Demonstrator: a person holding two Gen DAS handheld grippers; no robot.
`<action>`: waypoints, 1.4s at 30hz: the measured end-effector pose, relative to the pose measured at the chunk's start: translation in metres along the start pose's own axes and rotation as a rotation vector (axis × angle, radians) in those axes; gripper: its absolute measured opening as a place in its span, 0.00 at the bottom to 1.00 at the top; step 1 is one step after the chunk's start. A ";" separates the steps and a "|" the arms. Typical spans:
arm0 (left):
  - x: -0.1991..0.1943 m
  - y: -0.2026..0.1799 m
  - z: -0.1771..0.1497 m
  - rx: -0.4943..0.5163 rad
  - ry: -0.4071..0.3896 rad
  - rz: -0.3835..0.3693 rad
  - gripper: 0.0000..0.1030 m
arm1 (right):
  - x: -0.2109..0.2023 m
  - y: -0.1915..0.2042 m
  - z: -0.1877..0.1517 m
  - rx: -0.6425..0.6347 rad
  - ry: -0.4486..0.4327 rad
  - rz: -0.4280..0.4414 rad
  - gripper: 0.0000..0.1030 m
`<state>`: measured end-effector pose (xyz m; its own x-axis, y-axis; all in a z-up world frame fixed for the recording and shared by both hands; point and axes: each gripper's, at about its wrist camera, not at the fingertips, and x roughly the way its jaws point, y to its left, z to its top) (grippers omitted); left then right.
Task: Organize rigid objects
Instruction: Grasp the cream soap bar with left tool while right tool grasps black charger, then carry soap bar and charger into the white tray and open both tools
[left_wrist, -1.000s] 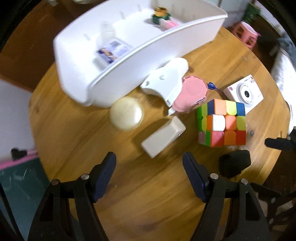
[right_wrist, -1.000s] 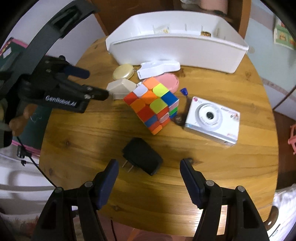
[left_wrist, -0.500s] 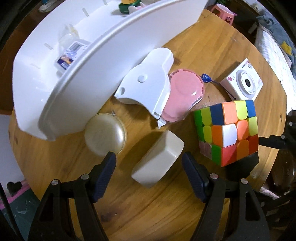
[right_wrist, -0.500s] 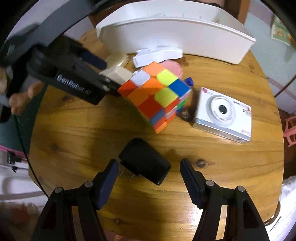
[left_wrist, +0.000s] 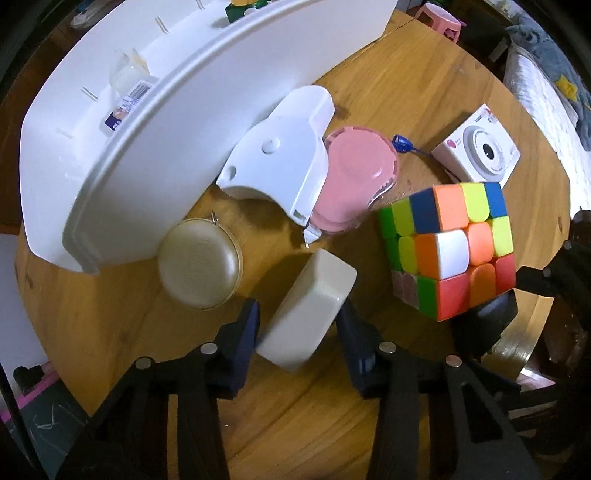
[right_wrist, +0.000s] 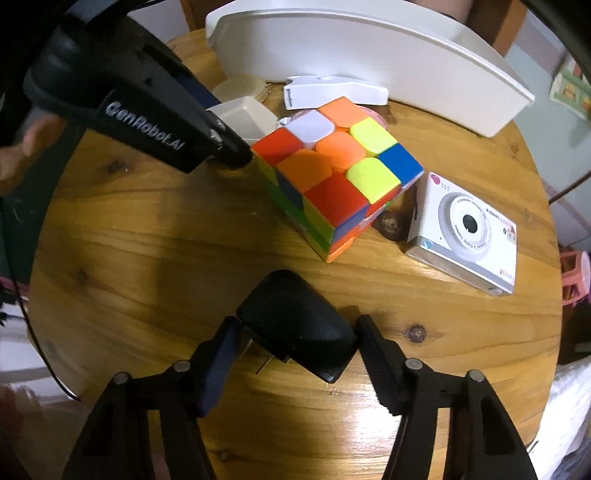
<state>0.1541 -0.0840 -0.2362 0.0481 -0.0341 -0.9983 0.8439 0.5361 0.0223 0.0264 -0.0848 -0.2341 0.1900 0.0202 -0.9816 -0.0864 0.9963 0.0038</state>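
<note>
Now the left gripper (left_wrist: 299, 326) has just been closing, and the cream block (left_wrist: 308, 312) sits between its 2 jaws, touching both. The right gripper (right_wrist: 293, 345) has been closing too, its jaws partly open beside the black plug (right_wrist: 299, 325) between them.

Left wrist view looks almost straight down along its jaws, close over the table (left_wrist: 122, 310); a cream block (left_wrist: 308, 314) lies between the jaws, the white tray (left_wrist: 177, 136) is ahead. Right wrist view also looks steeply down, close, with a black charger (right_wrist: 295, 325) between its jaws. Both views share the cube (left_wrist: 450, 251) (right_wrist: 340, 173), the toy camera (left_wrist: 478, 151) (right_wrist: 465, 236), tray (right_wrist: 369, 48), block (right_wrist: 243, 114) and table (right_wrist: 147, 258). Left gripper (right_wrist: 229, 147) shows ahead-left of the right jaws.
</note>
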 end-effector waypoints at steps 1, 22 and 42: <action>0.001 -0.003 -0.005 -0.001 0.003 -0.001 0.43 | 0.001 0.002 0.000 -0.007 0.000 -0.007 0.61; -0.073 -0.002 -0.061 -0.256 -0.123 -0.158 0.29 | -0.058 -0.044 0.008 0.203 -0.092 0.077 0.60; -0.183 0.116 0.044 -0.509 -0.362 -0.015 0.29 | -0.152 -0.119 0.212 0.186 -0.274 0.006 0.60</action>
<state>0.2665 -0.0528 -0.0487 0.2912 -0.2804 -0.9146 0.4895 0.8651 -0.1094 0.2152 -0.1887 -0.0445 0.4485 0.0229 -0.8935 0.0873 0.9938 0.0693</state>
